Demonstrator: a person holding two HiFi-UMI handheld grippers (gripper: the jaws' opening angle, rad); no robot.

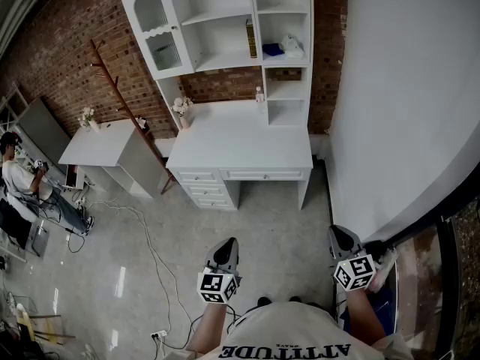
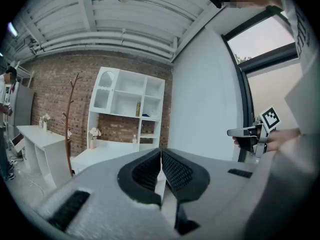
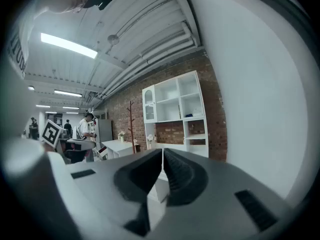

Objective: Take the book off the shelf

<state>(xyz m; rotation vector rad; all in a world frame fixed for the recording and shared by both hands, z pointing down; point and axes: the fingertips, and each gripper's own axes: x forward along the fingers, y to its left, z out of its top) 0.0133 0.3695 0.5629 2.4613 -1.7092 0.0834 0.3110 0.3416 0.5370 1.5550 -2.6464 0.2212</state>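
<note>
Left gripper and right gripper closed, empty, bottom of frame. Book upright on shelf, top centre.

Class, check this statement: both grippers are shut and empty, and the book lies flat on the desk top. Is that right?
Not quite. The book does not lie on the desk: it stands upright on a shelf above it, as the head view shows. The rest holds: the left gripper and the right gripper are both shut and empty.
</note>
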